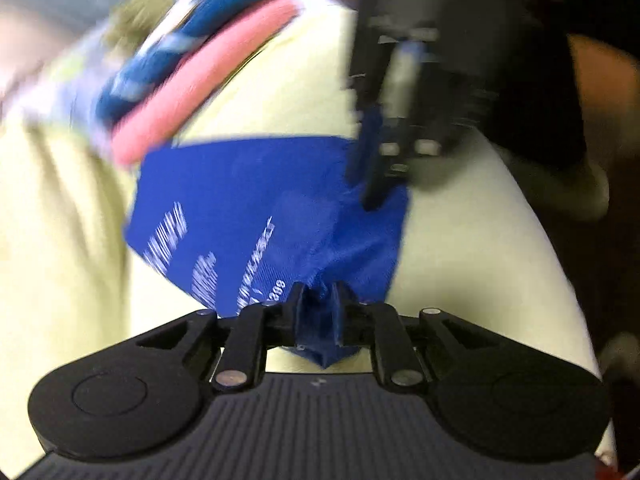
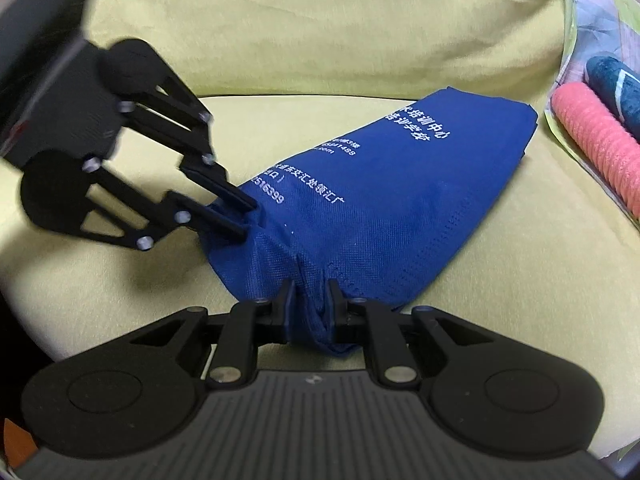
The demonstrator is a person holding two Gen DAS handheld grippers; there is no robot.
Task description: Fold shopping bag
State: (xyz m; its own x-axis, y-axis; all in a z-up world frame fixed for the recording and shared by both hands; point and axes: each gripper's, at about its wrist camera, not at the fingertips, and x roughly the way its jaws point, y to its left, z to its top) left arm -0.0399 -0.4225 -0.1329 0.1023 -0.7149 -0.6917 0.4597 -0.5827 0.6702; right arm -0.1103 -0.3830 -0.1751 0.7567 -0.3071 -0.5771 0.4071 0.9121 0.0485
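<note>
1. Nearest the lens in the right wrist view, the right gripper (image 2: 310, 292) pinches a bunched fold at the near corner of the blue shopping bag (image 2: 384, 208); the cloth is gathered between its two fingertips and hangs a little below them.
2. In the left wrist view the left gripper (image 1: 318, 298) has a puckered corner of the shopping bag (image 1: 248, 204) between its fingers. The pads stand a little apart with cloth filling the gap; whether they press on it cannot be told from that blurred frame.
3. Seen from the right wrist view, the left gripper (image 2: 246, 216) reaches in from the left of the bag, its two fingers slightly parted, with the bag's left end between them.
4. The bag lies folded into a long, narrow shape on a yellow-green seat cushion (image 2: 120, 272), its white printed lettering facing up. It runs from the right gripper away toward the far right, where its wider end rests flat.
5. Beyond the bag rises the yellow-green backrest (image 2: 320, 24) of the same seat.
6. To the right of the bag's far end, well apart from it, lie a pink ribbed roll (image 2: 596, 148) and, just behind that, a dark blue roll (image 2: 616, 84), both on a pale patterned cloth (image 2: 580, 12).
7. In the left wrist view the right gripper (image 1: 380, 188) stands at the bag's far right corner, blurred, with blue cloth beside its fingers.
</note>
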